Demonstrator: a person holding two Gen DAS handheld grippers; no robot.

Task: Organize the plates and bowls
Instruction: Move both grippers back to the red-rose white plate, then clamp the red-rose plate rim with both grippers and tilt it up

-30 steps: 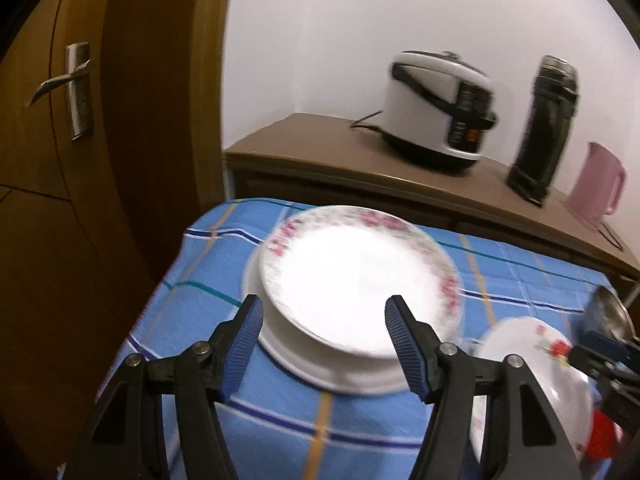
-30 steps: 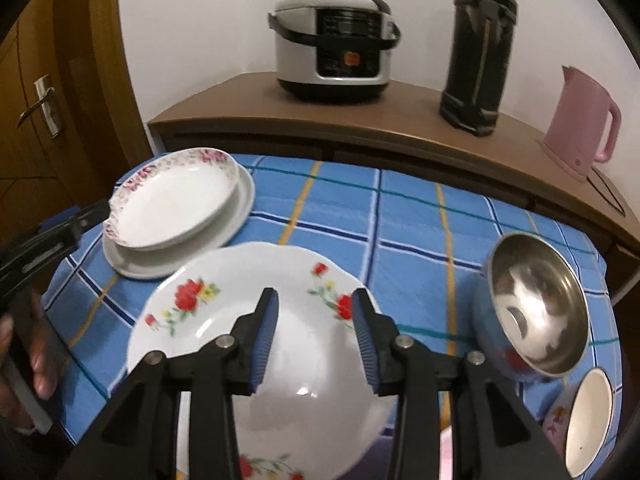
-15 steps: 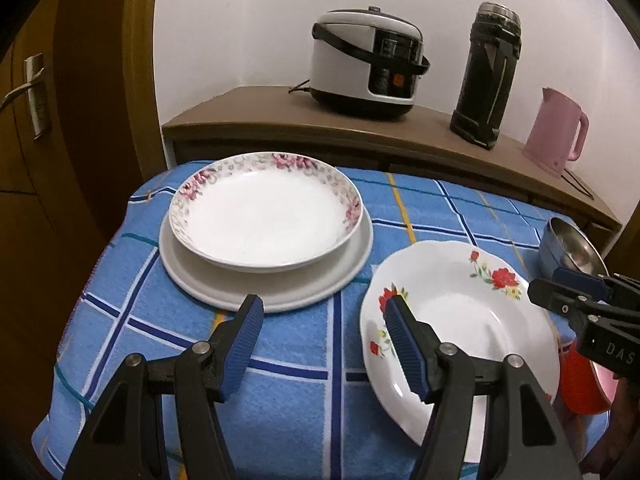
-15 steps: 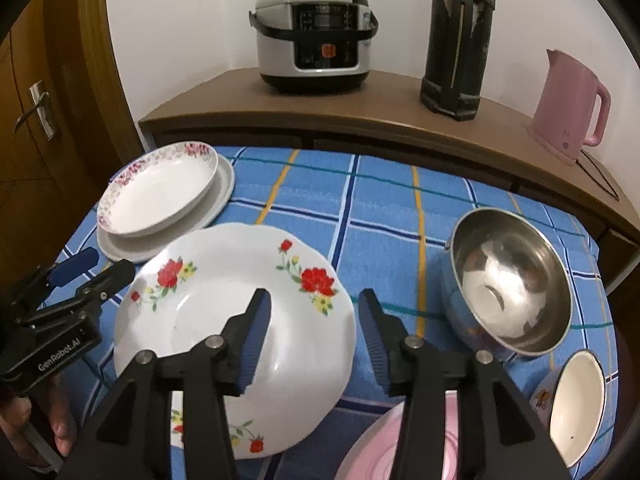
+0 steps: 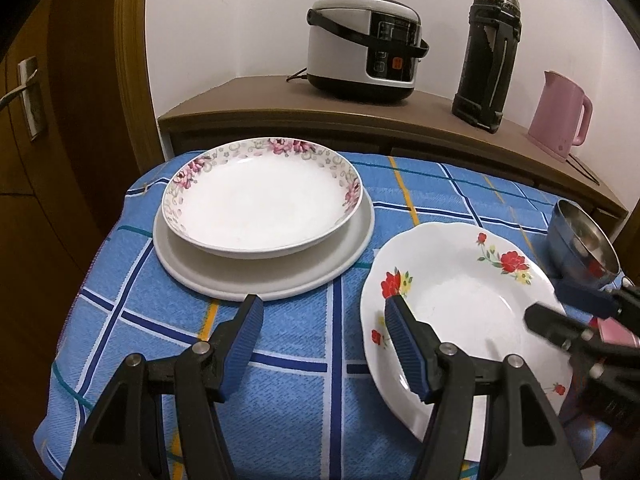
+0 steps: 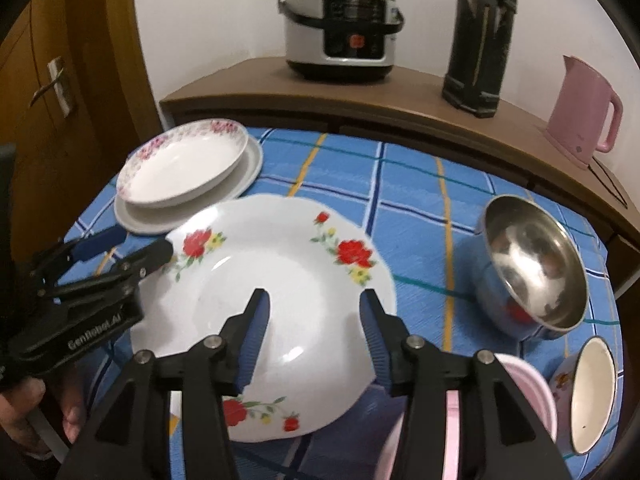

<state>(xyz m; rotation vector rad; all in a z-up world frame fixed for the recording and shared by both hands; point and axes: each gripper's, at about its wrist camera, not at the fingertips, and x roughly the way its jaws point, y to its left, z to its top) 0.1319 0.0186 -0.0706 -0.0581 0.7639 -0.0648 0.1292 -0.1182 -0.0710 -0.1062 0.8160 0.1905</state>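
Since the earlier frame: your left claw (image 5: 322, 330) has swung off the stacked plates and come down toward the table's (image 5: 288, 344) near edge; your right claw (image 6: 316, 320) has spread from a narrow gap to a wider one.
Far left: the pink-rimmed plate (image 5: 262, 204) sits nested on the plain white plate (image 5: 276, 276), both on the blue checked cloth.
Left claw: jaws apart and empty, one finger above bare cloth, the other over the left rim of the red-flower plate (image 5: 464, 320).
Centre: the red-flower plate lies just beside the stack, not on it, and looks tipped, its near edge resting on a pink dish (image 6: 520, 400).
Right claw: jaws apart, hovering over that plate's near half, nothing pinched that you can see.
Right: the steel bowl (image 6: 534, 270) and a small floral cup (image 6: 588, 394) wait, untouched.
Step in hand: likely taking the red-flower plate for the stack.
Next move: bring a claw across its rim, clamp, lift level and set it centred on the pink-rimmed plate.
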